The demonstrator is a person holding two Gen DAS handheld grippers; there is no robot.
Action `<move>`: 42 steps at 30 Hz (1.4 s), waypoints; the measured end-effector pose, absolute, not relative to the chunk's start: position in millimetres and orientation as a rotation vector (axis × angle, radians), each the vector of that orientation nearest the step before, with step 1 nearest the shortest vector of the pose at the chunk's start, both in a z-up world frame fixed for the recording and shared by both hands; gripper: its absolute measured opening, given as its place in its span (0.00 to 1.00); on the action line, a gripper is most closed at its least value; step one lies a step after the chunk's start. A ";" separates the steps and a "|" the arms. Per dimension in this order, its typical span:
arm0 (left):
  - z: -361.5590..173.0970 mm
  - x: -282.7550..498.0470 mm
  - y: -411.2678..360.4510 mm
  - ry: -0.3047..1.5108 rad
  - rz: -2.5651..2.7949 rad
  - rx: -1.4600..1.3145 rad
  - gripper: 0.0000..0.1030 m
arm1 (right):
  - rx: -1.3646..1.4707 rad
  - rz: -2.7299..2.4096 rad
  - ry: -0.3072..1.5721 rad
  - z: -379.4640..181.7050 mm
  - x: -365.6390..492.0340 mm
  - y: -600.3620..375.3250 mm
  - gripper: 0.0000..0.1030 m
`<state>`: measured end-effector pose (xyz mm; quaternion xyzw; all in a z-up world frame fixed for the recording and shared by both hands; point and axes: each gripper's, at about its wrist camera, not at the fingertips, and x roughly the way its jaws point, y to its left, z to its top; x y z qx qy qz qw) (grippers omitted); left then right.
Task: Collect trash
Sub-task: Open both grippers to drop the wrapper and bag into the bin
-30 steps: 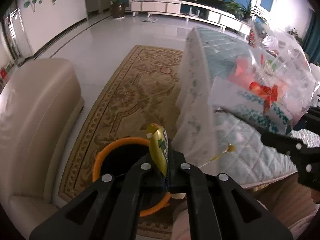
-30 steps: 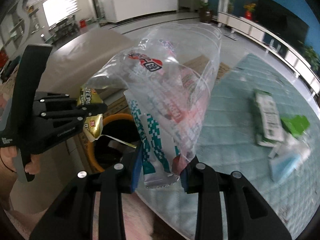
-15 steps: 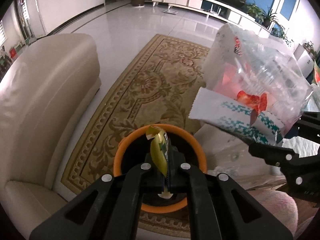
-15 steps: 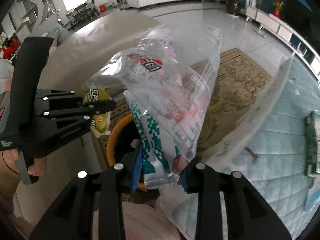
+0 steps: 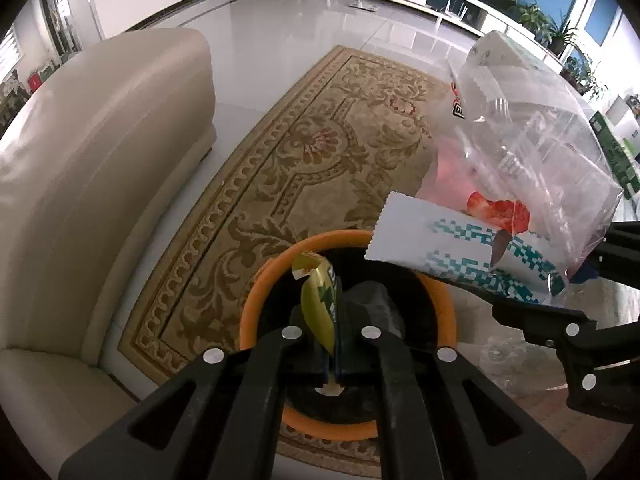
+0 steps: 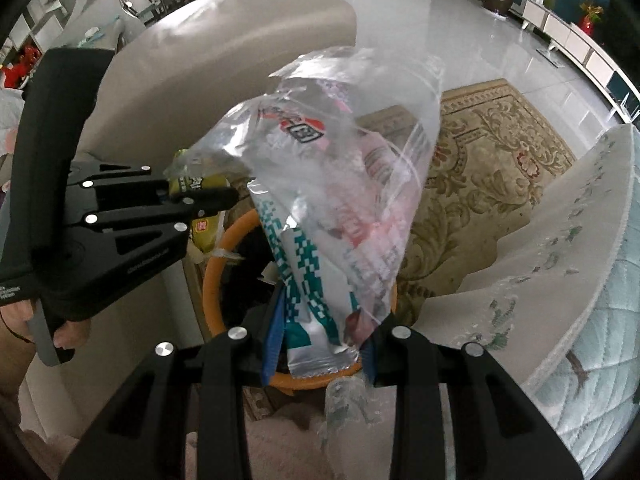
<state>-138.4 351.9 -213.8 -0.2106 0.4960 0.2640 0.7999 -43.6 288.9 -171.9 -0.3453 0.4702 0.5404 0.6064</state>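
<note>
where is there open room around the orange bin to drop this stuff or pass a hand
Free: the rug between the sofa and the orange bin, and the tiled floor beyond. Crowded: over the bin, where the left gripper holds a yellow wrapper and the right gripper clamps plastic bags.

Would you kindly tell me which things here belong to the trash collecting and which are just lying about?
Job:
- yellow wrapper in left hand-held gripper
- plastic bags in right hand-held gripper
- orange bin

Lying about:
- sofa
- rug
- tablecloth
</note>
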 end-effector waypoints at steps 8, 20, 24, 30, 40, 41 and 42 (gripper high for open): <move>-238.4 -141.9 361.5 1.094 0.597 -0.478 0.06 | -0.887 1.241 1.134 -195.9 -48.1 308.4 0.31; -268.1 -142.7 367.4 1.146 0.607 -0.508 0.06 | -1.046 1.209 1.206 -234.5 -57.7 331.1 0.31; -272.8 -141.8 368.6 1.150 0.604 -0.515 0.06 | -1.079 1.192 1.221 -241.1 -59.9 332.8 0.32; -277.1 -141.3 369.1 1.151 0.596 -0.519 0.06 | -1.105 1.185 1.214 -244.6 -63.0 334.0 0.32; -275.3 -144.1 371.3 1.128 0.635 -0.498 0.54 | -1.085 1.152 1.214 -244.0 -61.9 337.3 0.62; -275.7 -144.9 372.4 1.129 0.638 -0.501 0.55 | -1.086 1.151 1.218 -244.6 -61.9 337.4 0.62; -275.7 -145.0 372.9 1.130 0.638 -0.504 0.57 | -1.089 1.150 1.220 -245.5 -61.5 337.4 0.62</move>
